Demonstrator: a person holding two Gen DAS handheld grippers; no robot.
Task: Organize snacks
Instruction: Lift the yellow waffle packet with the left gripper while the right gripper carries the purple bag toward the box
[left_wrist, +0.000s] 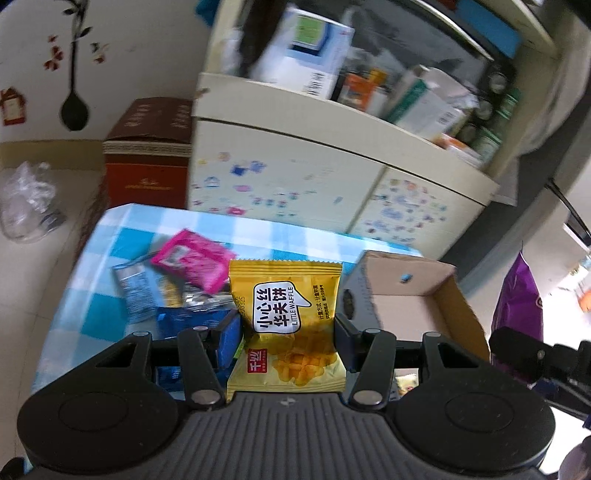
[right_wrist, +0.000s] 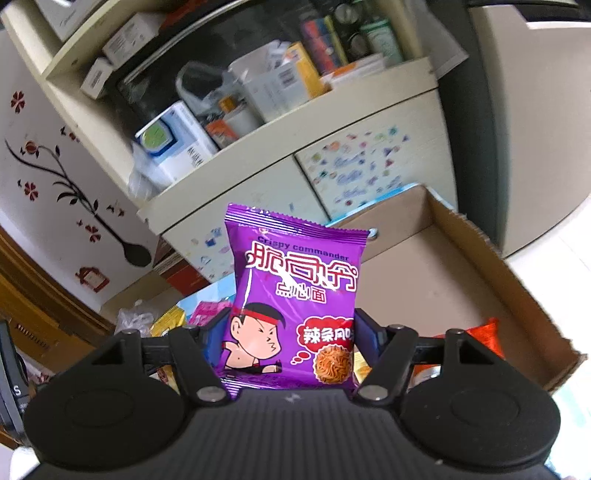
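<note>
1. Holding one packet per hand: I'm clamping the left gripper (left_wrist: 286, 325) on the yellow waffle packet (left_wrist: 286, 325), pads pressing its two side edges, packet standing upright between the jaws above the blue-checked tablecloth (left_wrist: 85, 266).
2. I'm clamping the right gripper (right_wrist: 291, 332) on the purple noodle-snack packet (right_wrist: 295, 302) the same way, by the side edges, face toward the camera.
3. Gripping by the edges is keeping the contents uncrushed and the labels readable, as I judge it.
4. I'm keeping both packets near the open cardboard box (left_wrist: 417, 295), likely the drop target. An orange-red packet (right_wrist: 485, 334) is already lying inside, per the right wrist view.
5. Remaining pile is sitting on the cloth left of the box: pink sachet (left_wrist: 192, 264), blue packets (left_wrist: 140, 291), too blurred to read.
6. Reading the yellow label: "小心丝 华夫饼", "LITTLE WAFFLE", red brand tab "千丝".
7. Reading the purple label: "Crispy commander", "脆司令", "点心面", flavour bubble starting "辣条风".
8. Cabinet (left_wrist: 332, 166) behind is showing stickers; writing there is illegible.
</note>
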